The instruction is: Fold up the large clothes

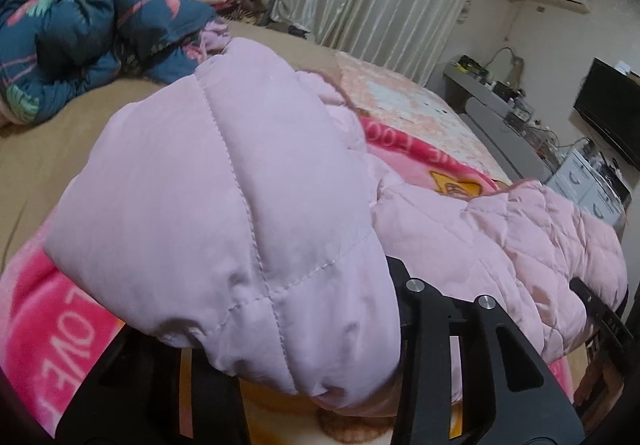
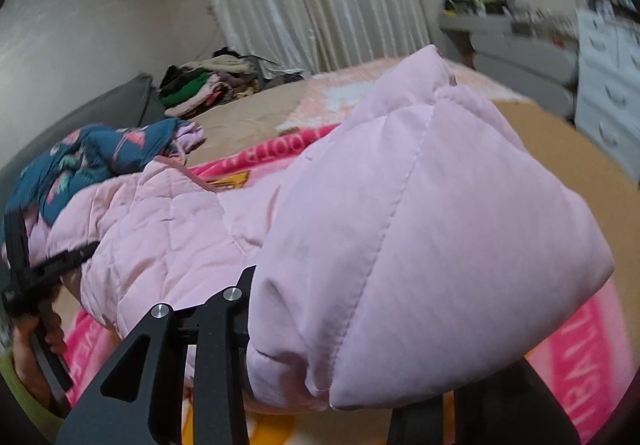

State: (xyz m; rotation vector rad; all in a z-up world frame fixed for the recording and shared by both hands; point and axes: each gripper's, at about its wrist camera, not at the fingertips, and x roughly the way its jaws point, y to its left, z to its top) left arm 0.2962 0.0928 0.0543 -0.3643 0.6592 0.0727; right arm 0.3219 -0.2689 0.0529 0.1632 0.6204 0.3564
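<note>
Pink quilted jacket (image 1: 224, 181) lay across pink blanket (image 1: 44, 309) on bed, one padded edge raised at each end. Left gripper (image 1: 304, 377) clamped on bunched hem; right gripper (image 2: 320, 385) clamped likewise, jaws narrowed, fabric hiding fingertips. Step judged: lift and carry edge over for fold. Recommended: keep both ends level, move together, hold fabric taut, avoid dragging blanket

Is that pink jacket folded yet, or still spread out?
Neither: mid-fold. The pink jacket is pinched at both ends by the left gripper and right gripper, its middle sagging onto the blanket.
</note>
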